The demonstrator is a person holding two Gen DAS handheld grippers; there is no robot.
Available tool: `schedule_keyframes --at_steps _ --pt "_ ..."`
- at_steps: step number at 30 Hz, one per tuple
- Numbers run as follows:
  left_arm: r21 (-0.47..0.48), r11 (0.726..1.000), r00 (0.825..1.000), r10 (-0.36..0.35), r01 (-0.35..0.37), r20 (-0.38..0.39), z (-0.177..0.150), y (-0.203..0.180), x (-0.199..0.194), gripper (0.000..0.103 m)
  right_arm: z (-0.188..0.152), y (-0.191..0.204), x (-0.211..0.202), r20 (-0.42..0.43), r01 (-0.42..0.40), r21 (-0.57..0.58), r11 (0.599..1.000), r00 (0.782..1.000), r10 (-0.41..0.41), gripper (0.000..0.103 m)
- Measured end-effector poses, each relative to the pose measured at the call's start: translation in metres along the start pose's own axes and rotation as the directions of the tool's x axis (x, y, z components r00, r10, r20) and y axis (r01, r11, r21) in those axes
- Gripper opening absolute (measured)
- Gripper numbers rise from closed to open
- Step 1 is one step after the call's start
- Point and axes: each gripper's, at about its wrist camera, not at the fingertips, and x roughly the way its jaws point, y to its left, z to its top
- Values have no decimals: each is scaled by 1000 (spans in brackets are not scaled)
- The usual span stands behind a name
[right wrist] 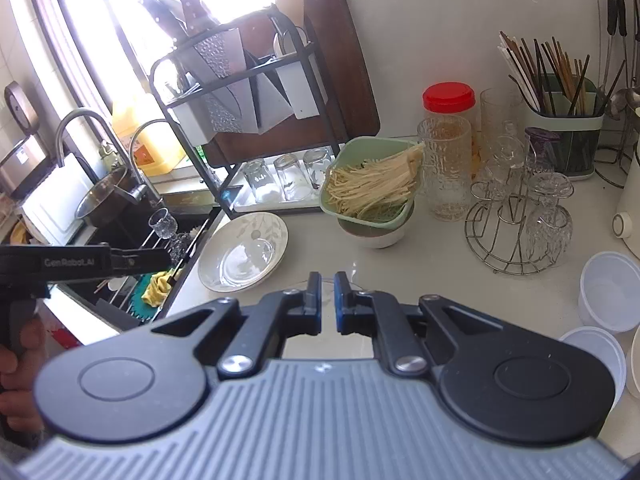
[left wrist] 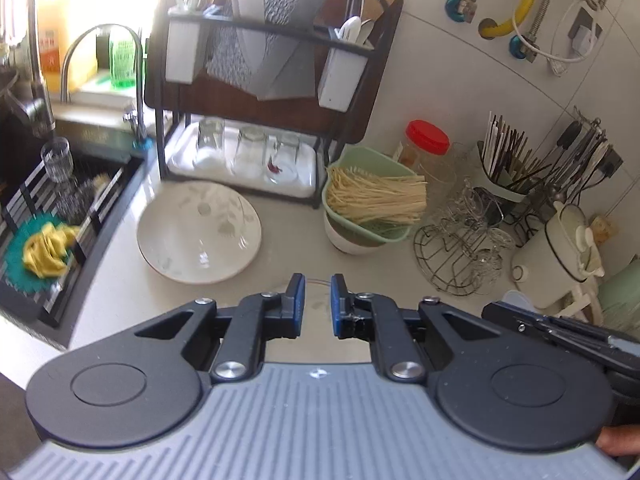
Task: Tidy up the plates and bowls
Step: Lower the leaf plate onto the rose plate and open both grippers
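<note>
Both hand-held grippers hover above the countertop (left wrist: pixel 280 216) with nothing between their pads. Left gripper (left wrist: pixel 318 306) shows a narrow gap, jaws nearly together; right gripper (right wrist: pixel 327 302) likewise drawn together. White plate (left wrist: pixel 199 232) lies flat on the counter, far-left of the left gripper, near the sink (left wrist: pixel 52 216) edge. Right of the plate, a green basket (left wrist: pixel 370 200) of dry noodles sits atop a white bowl (left wrist: pixel 352 242). Behind stands a black dish rack (left wrist: pixel 256 80) with upturned glasses (left wrist: pixel 250 148) on its tray. A wire glass stand (right wrist: pixel 516 220), a tall tumbler (right wrist: pixel 444 168) and a red-lidded jar (right wrist: pixel 449 98) crowd the right; plastic containers (right wrist: pixel 610 288) stand near-right.
</note>
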Motion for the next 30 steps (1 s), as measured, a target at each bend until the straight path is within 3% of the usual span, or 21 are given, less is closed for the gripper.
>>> schedule_keyframes --at_steps 14,30 --pt "-51 996 997 74 -75 -15 -23 -18 -4 14 -1 -4 -2 -41 -90 -79 993 995 87 9" --pt "-144 972 983 181 -184 -34 -50 -8 -25 14 -11 15 8 -102 -241 -179 954 969 226 10"
